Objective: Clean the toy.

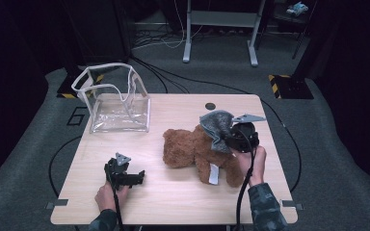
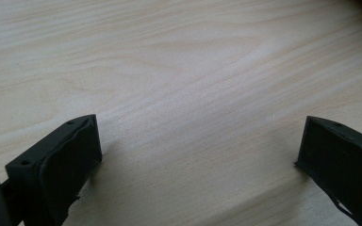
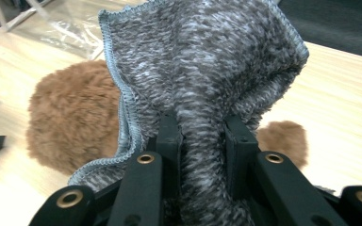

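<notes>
Grey knitted cloth (image 3: 202,75) is bunching between the right gripper's (image 3: 201,136) clenched fingers above the teddy bear (image 1: 192,149) near the worktop's (image 1: 173,202) right edge, risking snagging; left gripper (image 2: 198,155) is resting released.

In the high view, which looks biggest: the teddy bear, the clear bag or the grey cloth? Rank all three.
1. Teddy bear and clear bag: they look alike in size, and the bag lies farther from the camera, so no ranking.
2. Grey cloth: plainly smallest, bunched in the right gripper.
</notes>
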A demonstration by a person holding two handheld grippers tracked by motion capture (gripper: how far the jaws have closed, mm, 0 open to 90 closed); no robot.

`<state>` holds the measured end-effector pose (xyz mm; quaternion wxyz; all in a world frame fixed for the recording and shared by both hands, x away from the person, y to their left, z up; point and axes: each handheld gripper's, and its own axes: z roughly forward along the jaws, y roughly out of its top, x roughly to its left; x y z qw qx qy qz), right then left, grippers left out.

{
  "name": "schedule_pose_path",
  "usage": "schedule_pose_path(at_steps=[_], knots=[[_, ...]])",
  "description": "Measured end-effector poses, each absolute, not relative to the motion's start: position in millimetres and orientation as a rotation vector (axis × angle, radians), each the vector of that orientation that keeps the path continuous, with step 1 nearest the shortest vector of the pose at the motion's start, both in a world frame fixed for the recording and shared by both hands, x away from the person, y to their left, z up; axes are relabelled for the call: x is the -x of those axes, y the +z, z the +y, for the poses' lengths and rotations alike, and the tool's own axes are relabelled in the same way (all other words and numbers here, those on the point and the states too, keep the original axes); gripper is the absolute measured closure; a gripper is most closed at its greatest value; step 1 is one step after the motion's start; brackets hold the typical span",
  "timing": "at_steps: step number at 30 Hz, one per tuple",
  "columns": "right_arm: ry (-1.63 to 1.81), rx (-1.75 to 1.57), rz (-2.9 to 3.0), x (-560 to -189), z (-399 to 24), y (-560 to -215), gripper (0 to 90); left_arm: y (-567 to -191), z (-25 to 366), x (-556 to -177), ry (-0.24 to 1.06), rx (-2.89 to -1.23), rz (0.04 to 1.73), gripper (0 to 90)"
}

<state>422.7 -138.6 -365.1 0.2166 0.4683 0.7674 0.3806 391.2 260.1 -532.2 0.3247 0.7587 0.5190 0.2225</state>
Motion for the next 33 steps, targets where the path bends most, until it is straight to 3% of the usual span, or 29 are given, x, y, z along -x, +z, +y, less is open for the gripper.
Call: schedule_pose_path(at_steps=[25,33], knots=[[1.08,-1.276,2.297,-451.9,-50.3,-396.1,71.2,-531.8,259.4,-393.5,0.573,-2.005,1.344,0.0],[1.06,-1.205,2.35,-445.5,-33.2,-398.1,71.3,-531.9,259.3,-393.4,0.572,-2.002,1.344,0.0]])
